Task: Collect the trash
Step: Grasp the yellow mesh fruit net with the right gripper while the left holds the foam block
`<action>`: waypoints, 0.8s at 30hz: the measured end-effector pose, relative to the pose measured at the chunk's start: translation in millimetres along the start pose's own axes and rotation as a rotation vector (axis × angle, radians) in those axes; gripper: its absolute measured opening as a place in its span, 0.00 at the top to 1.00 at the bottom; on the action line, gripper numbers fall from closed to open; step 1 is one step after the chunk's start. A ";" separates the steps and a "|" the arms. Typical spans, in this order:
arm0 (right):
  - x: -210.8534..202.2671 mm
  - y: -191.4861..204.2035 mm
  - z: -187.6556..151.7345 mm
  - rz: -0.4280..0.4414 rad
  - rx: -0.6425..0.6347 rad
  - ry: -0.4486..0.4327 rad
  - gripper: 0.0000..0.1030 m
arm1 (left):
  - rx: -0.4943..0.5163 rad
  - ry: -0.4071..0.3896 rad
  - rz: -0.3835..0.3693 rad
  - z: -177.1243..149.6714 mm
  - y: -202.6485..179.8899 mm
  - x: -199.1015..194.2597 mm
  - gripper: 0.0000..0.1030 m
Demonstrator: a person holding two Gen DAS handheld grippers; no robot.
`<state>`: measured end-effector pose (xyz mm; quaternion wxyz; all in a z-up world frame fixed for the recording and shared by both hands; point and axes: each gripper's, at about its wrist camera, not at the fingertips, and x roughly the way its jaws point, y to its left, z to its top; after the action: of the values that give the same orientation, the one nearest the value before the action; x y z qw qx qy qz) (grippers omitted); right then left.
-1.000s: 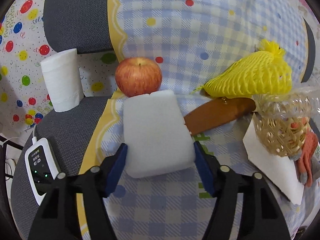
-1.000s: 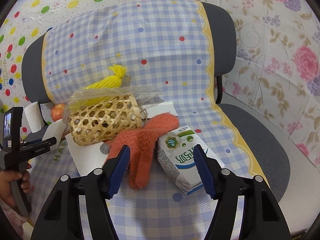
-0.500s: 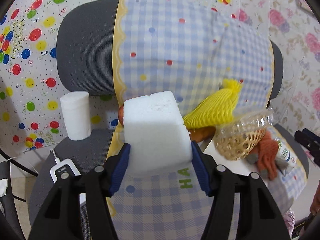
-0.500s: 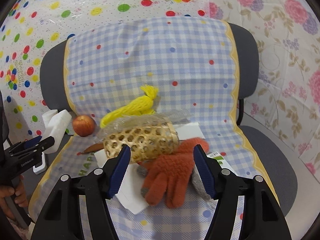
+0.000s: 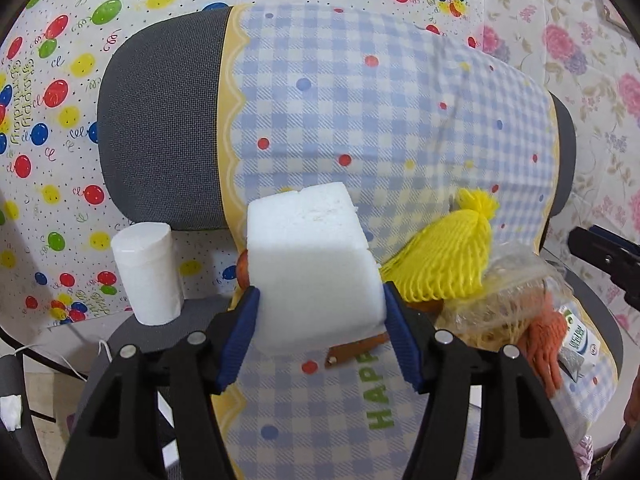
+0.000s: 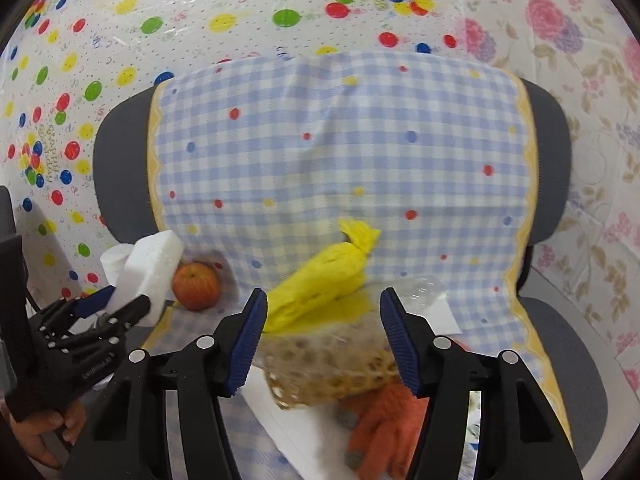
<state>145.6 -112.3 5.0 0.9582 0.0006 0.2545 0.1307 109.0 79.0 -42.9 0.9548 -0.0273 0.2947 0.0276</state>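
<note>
Two grippers work over a cloth-draped chair (image 5: 160, 128): the left gripper (image 5: 320, 332) clamps a white foam block (image 5: 312, 264) between its blue pads, lifted clear of the seat, seemingly for disposal. The right gripper (image 6: 322, 340), whose jaws have just been closing, hangs empty over a plastic-wrapped basket (image 6: 332, 364) beside the yellow foam net (image 6: 320, 292), likely its next pickup
</note>
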 end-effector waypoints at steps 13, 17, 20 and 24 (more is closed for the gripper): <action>77.8 67.0 -10.1 -0.028 -0.178 0.170 0.63 | -0.035 0.049 -0.026 -13.2 20.2 19.9 0.41; 92.8 69.0 -14.0 -0.112 -0.222 0.205 0.66 | -0.042 0.055 -0.029 -14.9 21.8 22.2 0.41; 93.3 63.6 -10.7 -0.108 -0.207 0.197 0.93 | -0.040 0.053 -0.029 -14.4 21.7 21.9 0.41; 77.7 49.2 8.6 -0.077 -0.160 0.108 0.95 | -0.029 0.042 -0.022 -9.1 18.5 18.9 0.41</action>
<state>202.5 -44.7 -22.1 0.9445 -0.0925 0.2942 0.1133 118.2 97.6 -61.7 0.9481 -0.0449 0.3141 0.0205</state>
